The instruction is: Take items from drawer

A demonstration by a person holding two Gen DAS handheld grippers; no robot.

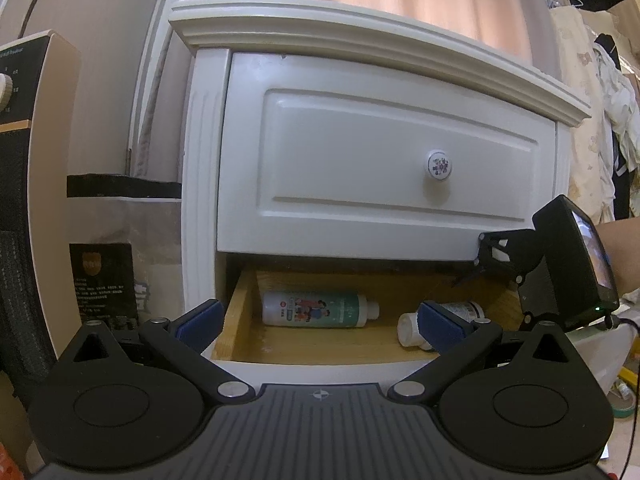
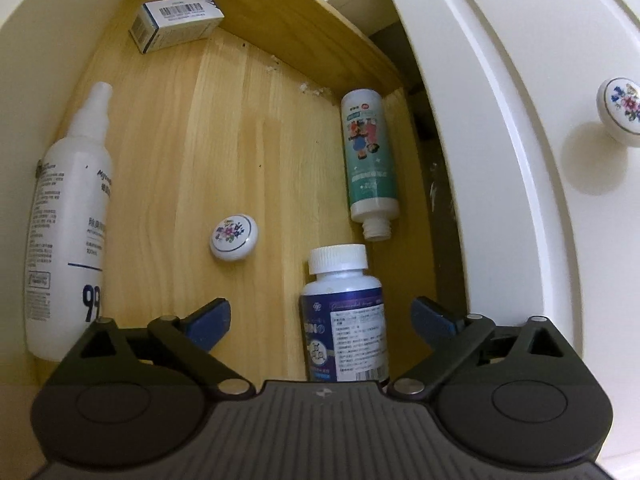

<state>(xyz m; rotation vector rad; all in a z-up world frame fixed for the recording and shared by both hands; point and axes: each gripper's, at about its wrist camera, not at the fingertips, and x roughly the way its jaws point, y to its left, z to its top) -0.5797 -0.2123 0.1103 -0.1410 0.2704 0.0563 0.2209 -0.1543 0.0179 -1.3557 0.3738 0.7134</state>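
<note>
We see the open drawer (image 2: 224, 128), its floor and walls of pale, grained pine, with five things lying on it. A pill bottle (image 2: 344, 320), a white plastic cylinder with a ribbed cap and dark blue label, lies near the drawer's inner side, between the spread blue pads of the right gripper (image 2: 320, 320), which do not touch it. Just beyond it lies a capless bottle (image 2: 370, 164) with a teal printed label, its threaded neck toward the pill bottle. A loose knob (image 2: 234, 237), a glossy ceramic dome with a painted flower, sits mid-floor. A tall white spray bottle (image 2: 68, 216) lies along the drawer's front wall, and a small carton (image 2: 176, 26) with a barcode rests in the far corner. Above the drawer we note a cream panelled drawer front (image 1: 384, 152), closed, bearing a matching knob (image 1: 439, 165).

The right gripper tilts steeply down into the drawer; in the left view we see its black body (image 1: 560, 264) at the drawer's right edge. The left gripper (image 1: 320, 320) hovers nearly level before the drawer's front edge, its jaws wide apart and holding nothing.
</note>
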